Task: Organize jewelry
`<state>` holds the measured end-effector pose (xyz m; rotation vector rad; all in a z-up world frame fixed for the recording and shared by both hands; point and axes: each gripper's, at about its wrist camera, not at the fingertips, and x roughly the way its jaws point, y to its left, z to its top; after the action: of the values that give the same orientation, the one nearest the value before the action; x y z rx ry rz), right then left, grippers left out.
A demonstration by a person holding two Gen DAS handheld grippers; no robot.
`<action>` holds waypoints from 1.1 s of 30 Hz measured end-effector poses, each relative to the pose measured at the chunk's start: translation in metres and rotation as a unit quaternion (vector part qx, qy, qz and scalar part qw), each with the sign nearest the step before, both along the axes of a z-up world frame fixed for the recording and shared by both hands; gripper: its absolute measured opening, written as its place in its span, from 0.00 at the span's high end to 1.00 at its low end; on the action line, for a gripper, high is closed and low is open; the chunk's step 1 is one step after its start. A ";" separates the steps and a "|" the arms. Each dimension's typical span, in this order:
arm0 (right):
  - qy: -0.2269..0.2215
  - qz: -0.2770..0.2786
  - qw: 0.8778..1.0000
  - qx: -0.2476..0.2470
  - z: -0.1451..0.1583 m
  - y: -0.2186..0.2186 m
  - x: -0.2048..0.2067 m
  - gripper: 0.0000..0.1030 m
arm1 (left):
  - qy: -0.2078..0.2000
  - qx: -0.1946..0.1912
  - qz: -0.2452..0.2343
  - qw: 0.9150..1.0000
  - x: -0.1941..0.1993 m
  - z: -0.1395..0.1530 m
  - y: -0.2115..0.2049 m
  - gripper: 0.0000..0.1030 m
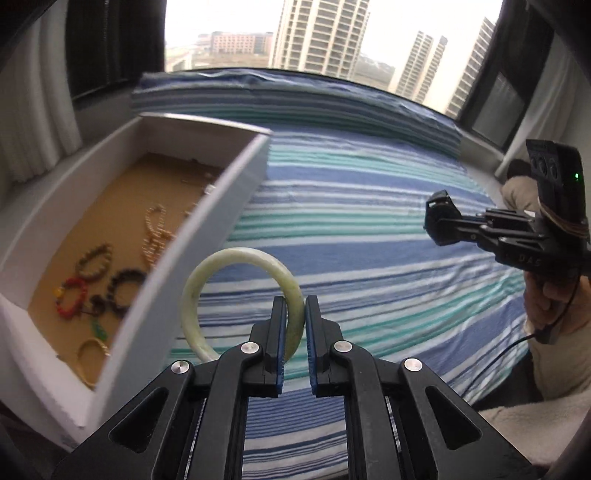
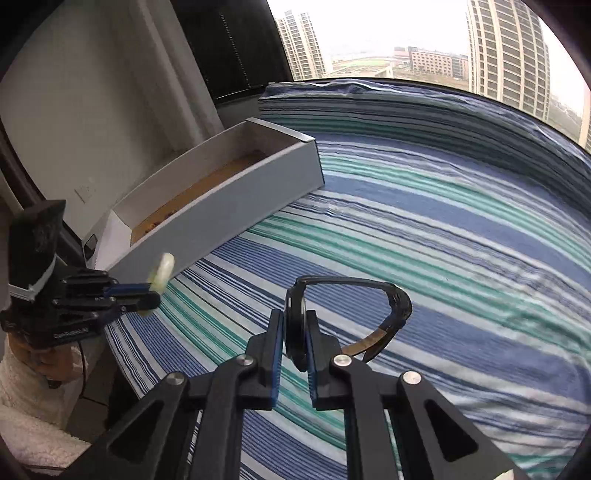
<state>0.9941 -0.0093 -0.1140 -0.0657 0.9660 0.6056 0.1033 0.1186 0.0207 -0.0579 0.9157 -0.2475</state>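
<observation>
Entry, nearest first. Left gripper (image 1: 295, 314): I am pinching the pale green bangle (image 1: 236, 295) by its right side, jaws pressed nearly together on the thin band. The ring is standing upright above the striped bedspread (image 1: 369, 229), clear of the cloth, just beside the near wall of the white box (image 1: 207, 236).

Risk, as I am judging it: the bangle is smooth and hard, and the pads are gripping only a short arc, so it may be pivoting or slipping as I am carrying it over the wall; clipping that wall could knock it loose, or drop it onto the beaded bracelets (image 1: 107, 284) already lying in the box.

Right gripper (image 2: 294, 325): I am holding a black watch (image 2: 295, 321) edge-on by its case, jaws closed tight on it, the strap (image 2: 391, 306) looping free to the right. A dangling strap may be snagging the box rim.

Farther off: the window (image 1: 332, 33) with tower blocks.
</observation>
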 end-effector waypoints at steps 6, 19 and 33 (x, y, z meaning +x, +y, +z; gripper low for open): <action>-0.053 0.087 0.995 -0.001 0.041 0.105 0.046 0.89 | 0.003 0.041 0.112 0.993 0.044 0.008 0.105 0.93; 0.026 0.130 0.989 -0.060 -0.038 0.291 0.183 0.89 | 0.084 0.016 0.184 0.979 0.165 -0.075 0.196 0.91; -0.023 0.093 0.994 -0.042 -0.011 0.275 0.151 0.42 | -0.030 0.078 0.270 0.959 0.087 -0.029 0.168 0.01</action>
<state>1.1449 0.2655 -0.1252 -0.2460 0.9469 0.7319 0.1907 0.2862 -0.0086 -0.1507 0.8236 0.3294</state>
